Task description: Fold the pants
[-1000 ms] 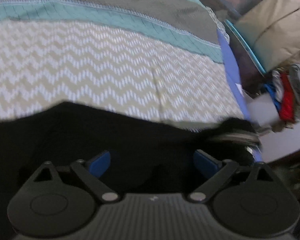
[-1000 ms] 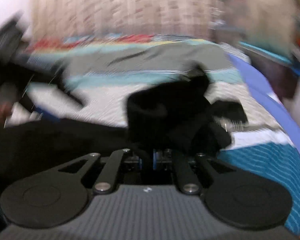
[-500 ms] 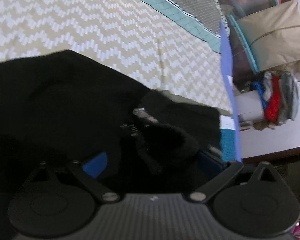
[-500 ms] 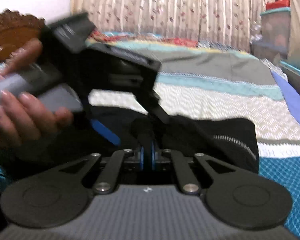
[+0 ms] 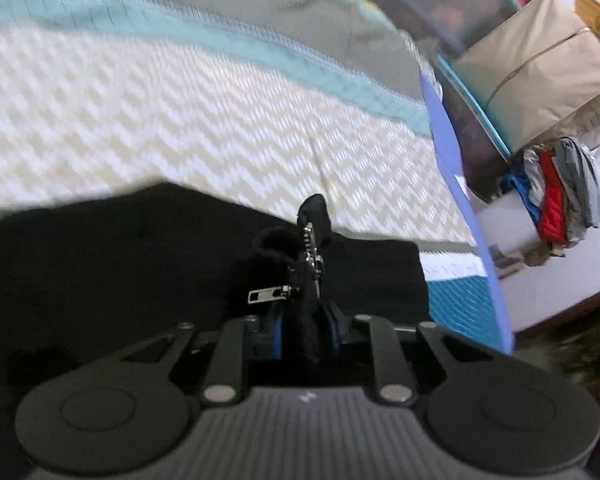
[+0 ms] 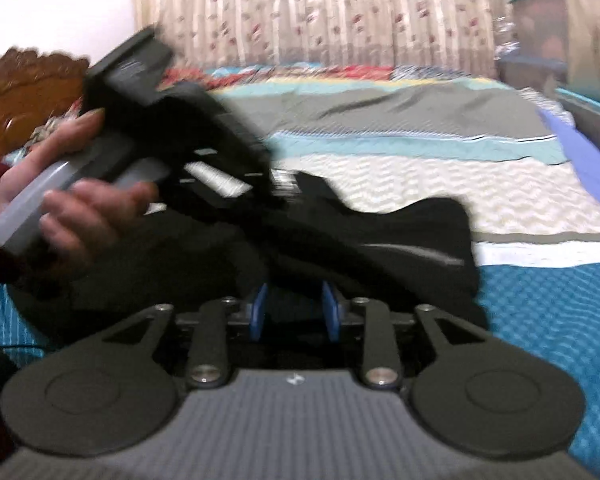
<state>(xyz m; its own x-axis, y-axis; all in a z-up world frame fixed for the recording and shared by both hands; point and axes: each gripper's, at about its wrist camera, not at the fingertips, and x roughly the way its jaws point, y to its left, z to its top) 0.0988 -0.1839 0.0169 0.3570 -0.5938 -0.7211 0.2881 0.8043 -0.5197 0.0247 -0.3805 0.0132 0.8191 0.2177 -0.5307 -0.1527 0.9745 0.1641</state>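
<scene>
Black pants (image 5: 112,264) lie bunched across the near part of the bed (image 5: 180,128), over the zigzag-patterned spread, with one edge reaching toward the blue-checked section at the bed's right side. Left hand-held gripper (image 5: 305,330) — clenched on a raised pinch of the black cloth right at the zipper (image 5: 310,256); the metal pull tab hangs off to the left of the pinch, the teeth stand upright above the blue pads. From the right wrist view the same tool shows at upper left, gripped by the person's left hand (image 6: 68,204), its nose buried in the fabric. Right hand-held gripper (image 6: 294,310): blue pads stand apart with dark cloth lying between and over them — looks released or only loosely set, not biting. Picture is motion-blurred, so the exact contact there is uncertain. Judgement on step: early stage, gathering and arranging the garment at the fly or waist end, no clean fold visible yet; the legs are not laid out flat. Next move likely calls for the right side to take a firm pinch on the waistband or a leg edge, then both to pull apart and lay the cloth flat before doubling it over. Watch the zipper pinch — thick and lumpy, it may slip. Beyond the bed's right edge, storage bins and a stack of folded clothes (image 5: 560,196).
</scene>
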